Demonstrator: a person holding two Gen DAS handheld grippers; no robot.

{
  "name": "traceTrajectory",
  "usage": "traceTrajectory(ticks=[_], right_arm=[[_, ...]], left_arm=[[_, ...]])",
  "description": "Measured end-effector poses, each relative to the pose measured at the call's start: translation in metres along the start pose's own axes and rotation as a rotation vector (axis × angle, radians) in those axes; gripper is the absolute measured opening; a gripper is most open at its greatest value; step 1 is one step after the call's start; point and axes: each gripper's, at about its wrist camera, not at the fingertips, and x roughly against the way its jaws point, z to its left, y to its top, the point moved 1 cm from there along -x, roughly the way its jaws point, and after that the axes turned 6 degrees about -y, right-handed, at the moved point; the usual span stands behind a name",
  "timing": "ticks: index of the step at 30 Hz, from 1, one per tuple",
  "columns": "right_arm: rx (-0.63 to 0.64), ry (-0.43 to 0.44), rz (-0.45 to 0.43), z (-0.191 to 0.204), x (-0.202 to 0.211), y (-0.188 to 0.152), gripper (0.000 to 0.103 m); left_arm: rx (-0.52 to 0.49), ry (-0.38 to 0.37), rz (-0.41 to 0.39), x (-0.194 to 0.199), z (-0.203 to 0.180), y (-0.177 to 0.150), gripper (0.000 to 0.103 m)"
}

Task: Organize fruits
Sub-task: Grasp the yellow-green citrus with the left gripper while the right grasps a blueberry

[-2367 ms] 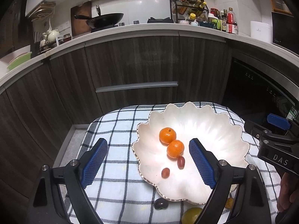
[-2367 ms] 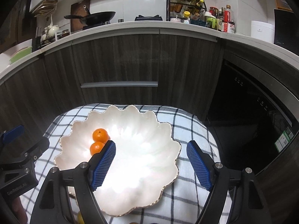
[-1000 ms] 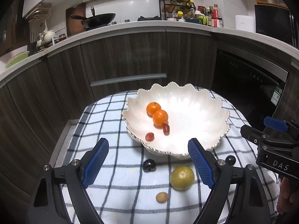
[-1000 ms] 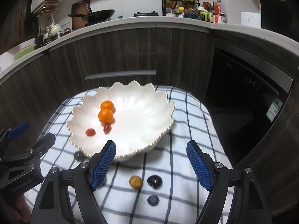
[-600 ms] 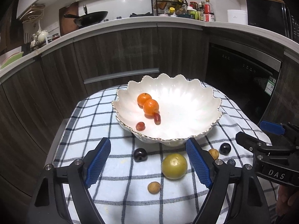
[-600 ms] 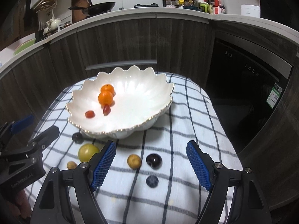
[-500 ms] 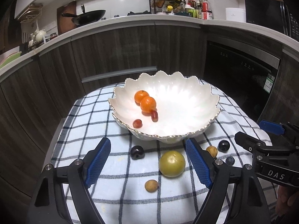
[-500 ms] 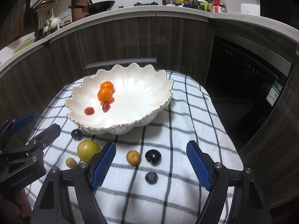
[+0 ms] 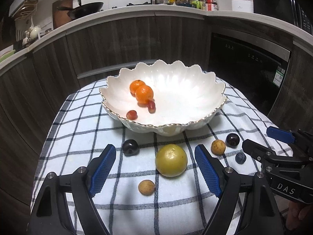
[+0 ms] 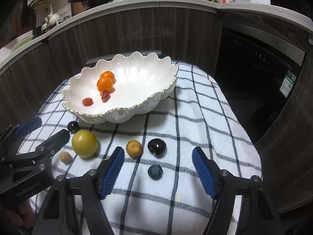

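Observation:
A white scalloped bowl (image 9: 205, 90) (image 10: 156, 72) on the checked cloth holds two oranges (image 9: 144, 94) (image 10: 105, 84) and two red grapes (image 9: 131, 115) (image 10: 87, 101). In front of it lie a yellow-green fruit (image 9: 171, 160) (image 10: 84, 143), two dark cherries (image 9: 130, 146) (image 10: 156, 147), two small tan fruits (image 9: 146, 187) (image 10: 134, 148) and a blueberry (image 9: 240, 157) (image 10: 155, 172). My left gripper (image 9: 154, 168) is open and empty, just before the yellow-green fruit. My right gripper (image 10: 158, 168) is open and empty, with the blueberry between its jaws' line.
The checked cloth (image 9: 78, 137) covers a small table that drops off at left and right. Dark cabinets (image 9: 137, 39) and a dishwasher (image 9: 248, 58) stand behind. A counter with a wok (image 9: 88, 7) and bottles runs above.
Both grippers have pulled back and lowered from over the bowl. The loose fruits in front of the bowl have come into view and sit closer to the jaws.

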Motion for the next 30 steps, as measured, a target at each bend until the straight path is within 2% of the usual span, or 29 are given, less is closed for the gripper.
traceTrajectory(ticks=[13,21,25,30], right_arm=[[0.012,0.002,0.03,0.002,-0.016,-0.013,0.058],[0.013,0.015,0.047,0.003,-0.022,-0.018,0.057],[0.018,0.024,0.068,0.005,-0.028,-0.021,0.049],[0.015,0.036,0.09,0.006,-0.034,-0.023,0.043]], left_arm=[[-0.015,-0.024,0.042,-0.022,-0.006,-0.009,0.079],[-0.021,-0.033,0.069,-0.034,-0.008,-0.01,0.073],[-0.02,-0.034,0.081,-0.04,-0.008,-0.01,0.069],[-0.014,-0.041,0.089,-0.046,-0.008,-0.01,0.068]])
